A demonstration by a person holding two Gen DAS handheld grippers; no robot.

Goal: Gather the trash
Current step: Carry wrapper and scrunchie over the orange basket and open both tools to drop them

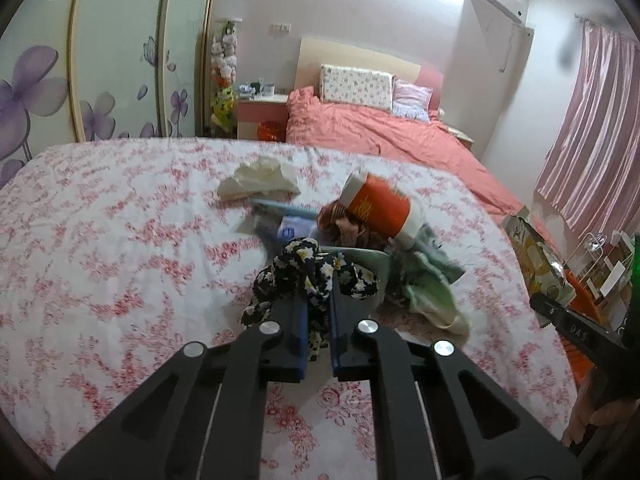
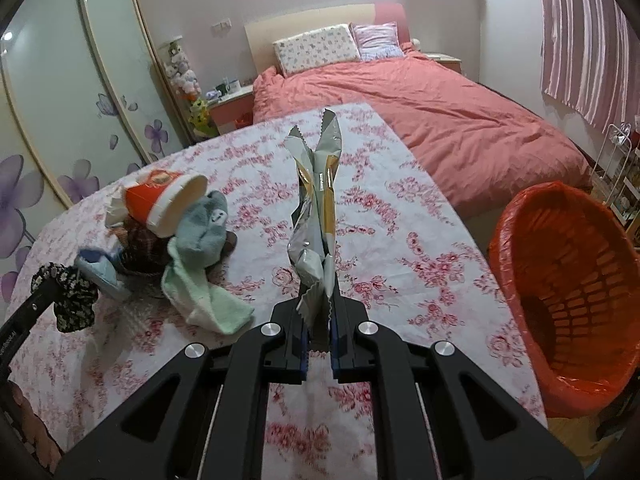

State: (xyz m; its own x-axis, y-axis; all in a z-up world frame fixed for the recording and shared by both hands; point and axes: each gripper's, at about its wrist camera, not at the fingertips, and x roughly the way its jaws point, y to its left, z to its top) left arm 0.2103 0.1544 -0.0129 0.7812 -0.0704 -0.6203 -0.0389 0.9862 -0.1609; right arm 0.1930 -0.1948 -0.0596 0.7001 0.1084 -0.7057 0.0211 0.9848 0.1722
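Observation:
My left gripper (image 1: 319, 304) is shut on a black floral cloth (image 1: 308, 264) and holds it just above the flowered tablecloth (image 1: 100, 240). Behind it lie an orange paper cup (image 1: 380, 206), a crumpled white tissue (image 1: 260, 180), a blue wrapper (image 1: 280, 220) and a green cloth (image 1: 428, 288). My right gripper (image 2: 319, 312) is shut on a silver and gold snack wrapper (image 2: 316, 208) that stands upright above the table. The orange bin (image 2: 560, 292) with a red liner sits low at the right. The cup (image 2: 168, 200) and green cloth (image 2: 200, 272) lie to the left.
A bed with a salmon cover (image 2: 440, 120) stands beyond the table. A wardrobe with purple flowers (image 1: 60, 92) is at the left, pink curtains (image 1: 592, 140) at the right. A wire rack (image 2: 616, 160) stands behind the bin.

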